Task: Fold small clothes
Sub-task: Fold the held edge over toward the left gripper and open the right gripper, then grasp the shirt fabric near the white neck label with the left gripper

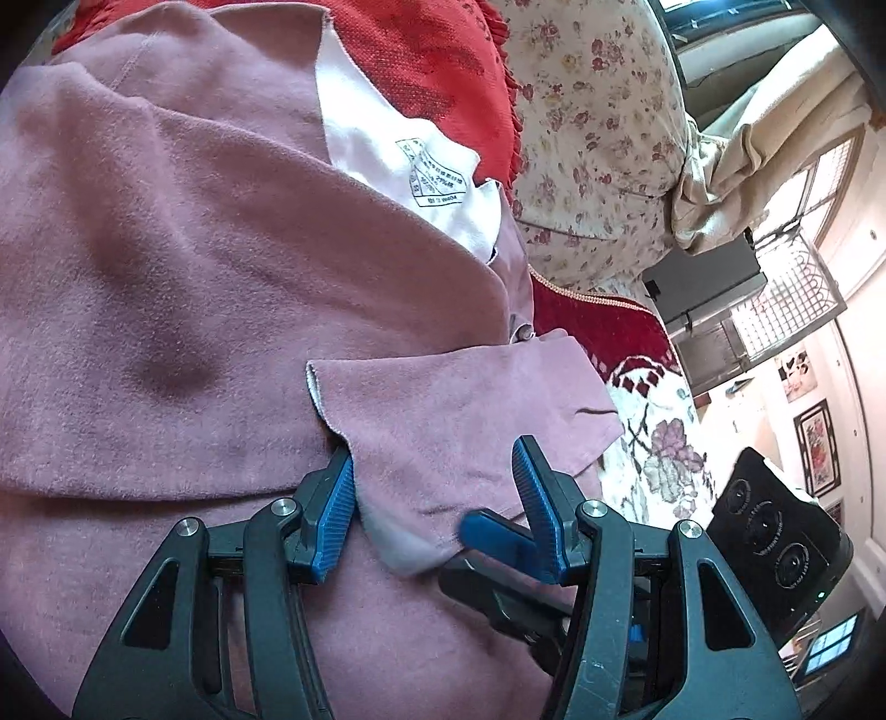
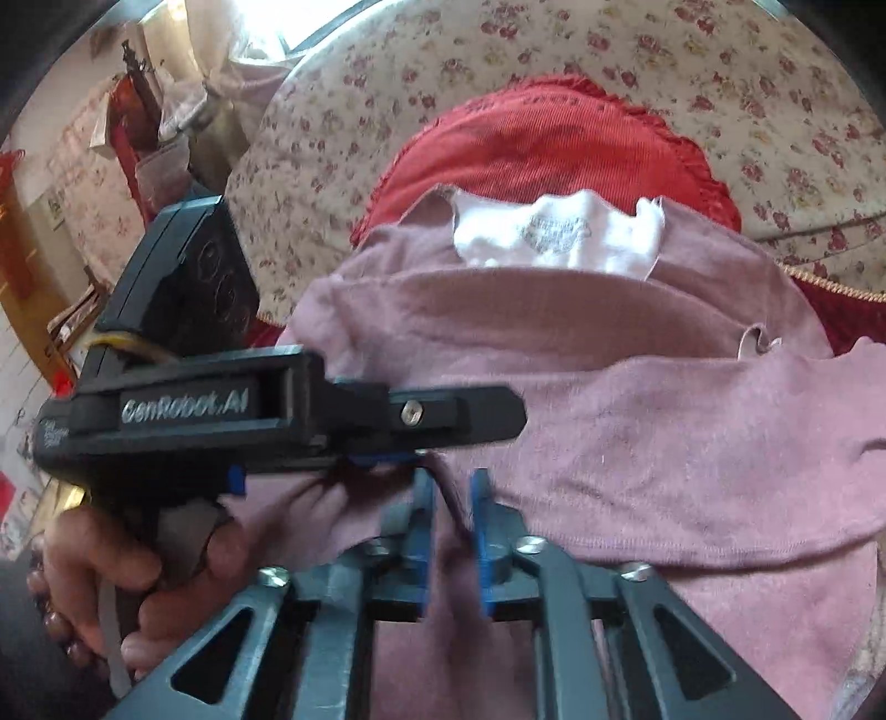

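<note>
The left gripper [image 1: 434, 487] stands spread around a flap of the dusty-pink fleece garment [image 1: 166, 288]; the right gripper [image 2: 453, 498], slightly parted, straddles a fold.

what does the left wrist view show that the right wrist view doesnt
Only the left wrist view: the left tool from behind, its blue pads apart around a folded pink flap, the printed tag readable as lines, and a white floral blanket.

Only the right wrist view: the hand holding the other tool, and the right tool, slightly parted over the cloth.

Both: the pink garment with white lining, the red cushion and the flowered fabric behind it.
</note>
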Demonstrator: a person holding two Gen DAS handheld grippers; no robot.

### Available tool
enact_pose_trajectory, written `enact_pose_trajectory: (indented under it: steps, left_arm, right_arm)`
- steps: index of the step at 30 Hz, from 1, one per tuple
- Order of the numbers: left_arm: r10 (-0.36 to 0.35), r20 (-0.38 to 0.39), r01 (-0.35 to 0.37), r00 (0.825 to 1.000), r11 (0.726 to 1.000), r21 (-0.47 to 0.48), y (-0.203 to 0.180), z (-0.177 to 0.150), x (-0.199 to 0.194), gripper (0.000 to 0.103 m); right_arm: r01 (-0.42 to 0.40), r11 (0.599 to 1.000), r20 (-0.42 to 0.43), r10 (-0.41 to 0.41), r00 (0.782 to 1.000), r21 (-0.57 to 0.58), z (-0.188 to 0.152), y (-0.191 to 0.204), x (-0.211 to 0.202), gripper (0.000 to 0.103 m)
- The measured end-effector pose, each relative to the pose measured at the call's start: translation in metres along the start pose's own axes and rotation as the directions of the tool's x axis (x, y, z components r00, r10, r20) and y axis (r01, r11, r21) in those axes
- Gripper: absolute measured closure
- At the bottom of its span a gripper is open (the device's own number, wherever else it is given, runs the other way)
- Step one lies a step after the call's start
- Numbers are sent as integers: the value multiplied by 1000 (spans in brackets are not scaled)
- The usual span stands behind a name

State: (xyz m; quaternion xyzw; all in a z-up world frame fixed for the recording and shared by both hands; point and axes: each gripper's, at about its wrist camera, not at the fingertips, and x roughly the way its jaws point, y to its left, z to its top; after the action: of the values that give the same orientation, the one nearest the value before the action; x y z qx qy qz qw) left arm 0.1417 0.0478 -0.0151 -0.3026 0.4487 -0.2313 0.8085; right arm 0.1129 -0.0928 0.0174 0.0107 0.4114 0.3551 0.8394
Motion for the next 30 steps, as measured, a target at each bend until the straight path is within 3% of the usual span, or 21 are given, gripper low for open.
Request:
enact_pose_trajectory:
  steps: [3, 7, 9, 12, 13, 14, 15, 16, 17, 19, 21, 25, 30]
  left_arm:
    - [23, 7, -23, 1000, 999, 32, -4, -1, 2, 49]
    - [89, 43, -94, 995, 986, 140, -19, -5, 7, 49]
    - [121, 60, -130, 991, 971, 201, -26, -7, 11, 49]
    - [151, 72, -164, 986, 955, 246, -31, -8, 18, 50]
    - [161, 75, -175, 984, 952, 253, -31, -8, 19, 56]
    - [174, 79, -189, 982, 948, 256, -31, -8, 21, 61]
    - [187, 80, -202, 979, 946, 253, -30, -7, 24, 71]
    - [199, 80, -213, 977, 946, 246, -27, -5, 25, 89]
    - [219, 89, -234, 972, 942, 240, -26, -4, 26, 96]
    - [229, 113, -251, 967, 938, 241, -26, -4, 23, 101]
    - [229, 169, -271, 959, 914, 302, -39, -5, 15, 102]
    - [171, 272, -280, 947, 856, 434, -72, -7, -5, 102]
    - [115, 416, -330, 902, 806, 492, -91, 13, -47, 102]
  right_arm:
    - [22, 999, -22, -23, 999, -30, -4, -9, -16, 79]
    - [201, 980, -9, -201, 980, -6, 0, -52, -51, 79]
    - [289, 955, 11, -290, 957, 62, 9, -84, -74, 79]
    - [395, 889, 21, -410, 912, 233, 18, -141, -115, 79]
    - [408, 859, 27, -437, 899, 308, 18, -163, -129, 79]
    - [404, 839, 39, -447, 894, 364, 18, -178, -140, 79]
    - [389, 809, 50, -454, 889, 441, 15, -198, -151, 79]
    - [376, 785, 51, -457, 888, 492, 14, -211, -157, 79]
    - [361, 762, 51, -457, 888, 538, 12, -222, -162, 79]
    - [323, 705, 38, -444, 895, 632, 1, -240, -165, 79]
    - [286, 676, 24, -410, 912, 679, -7, -248, -161, 79]
    - [257, 687, 24, -371, 928, 680, -2, -238, -146, 79]
    - [278, 724, 20, -373, 928, 632, 3, -223, -135, 79]
